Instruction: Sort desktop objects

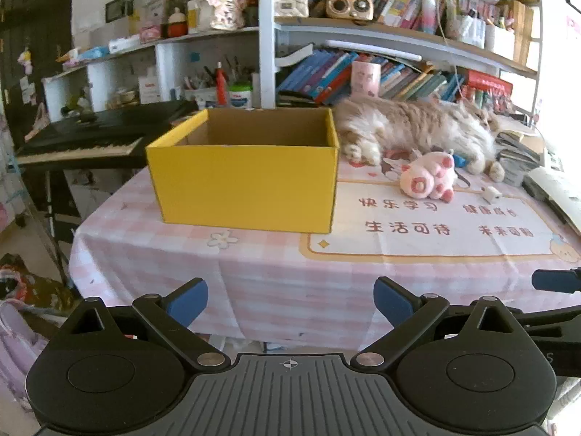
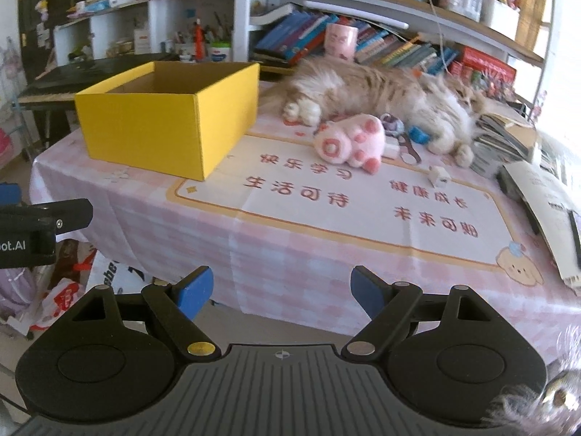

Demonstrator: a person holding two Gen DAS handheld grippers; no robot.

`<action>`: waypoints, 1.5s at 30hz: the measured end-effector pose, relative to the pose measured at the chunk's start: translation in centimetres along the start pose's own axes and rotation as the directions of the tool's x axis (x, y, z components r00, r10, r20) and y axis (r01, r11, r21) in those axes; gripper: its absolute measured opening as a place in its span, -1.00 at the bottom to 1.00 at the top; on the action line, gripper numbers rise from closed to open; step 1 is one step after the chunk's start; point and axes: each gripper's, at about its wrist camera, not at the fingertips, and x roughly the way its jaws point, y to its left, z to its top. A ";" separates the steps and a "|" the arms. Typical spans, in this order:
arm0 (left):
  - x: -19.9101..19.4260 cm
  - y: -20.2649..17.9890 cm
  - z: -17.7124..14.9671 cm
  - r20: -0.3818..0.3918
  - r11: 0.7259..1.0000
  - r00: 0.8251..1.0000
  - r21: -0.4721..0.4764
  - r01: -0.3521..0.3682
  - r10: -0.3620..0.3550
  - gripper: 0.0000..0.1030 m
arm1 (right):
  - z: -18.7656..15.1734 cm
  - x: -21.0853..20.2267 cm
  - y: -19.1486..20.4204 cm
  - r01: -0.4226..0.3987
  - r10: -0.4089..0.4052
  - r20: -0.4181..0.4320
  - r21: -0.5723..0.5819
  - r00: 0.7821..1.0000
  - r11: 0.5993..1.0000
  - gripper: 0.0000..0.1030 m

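Note:
An open yellow cardboard box (image 1: 247, 178) (image 2: 167, 123) stands on the left of the table. A pink plush toy (image 1: 430, 178) (image 2: 352, 141) lies to its right. A small white cube charger (image 1: 491, 193) (image 2: 438, 177) sits further right. Scissors (image 2: 408, 150), a blue item (image 2: 417, 134) and a small purple toy (image 2: 392, 123) lie behind the plush. My left gripper (image 1: 290, 303) is open and empty, off the table's front edge. My right gripper (image 2: 281, 292) is open and empty, also in front of the table.
A fluffy cat (image 1: 410, 127) (image 2: 374, 91) lies asleep across the back of the table. Stacked books and papers (image 2: 537, 189) crowd the right edge. Bookshelves (image 1: 399, 36) rise behind. A keyboard piano (image 1: 83, 138) stands to the left. Bags lie on the floor (image 2: 61, 290).

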 end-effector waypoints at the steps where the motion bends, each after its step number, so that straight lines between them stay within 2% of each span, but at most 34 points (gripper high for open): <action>1: 0.1 -0.1 0.1 -0.002 1.000 1.000 0.002 0.003 -0.003 0.93 | -0.1 0.0 -0.2 0.005 -0.005 -0.003 0.004 1.000 1.000 0.58; 15: 2.2 -2.8 1.4 -0.006 0.997 0.998 0.030 0.064 -0.064 0.93 | 0.3 0.5 -3.1 0.074 -0.074 -0.015 0.034 0.997 0.997 0.61; 45: 8.0 -8.4 3.9 -0.076 0.990 0.990 0.067 0.123 -0.117 0.93 | 2.1 4.7 -9.0 0.115 -0.108 -0.094 0.071 0.990 0.991 0.62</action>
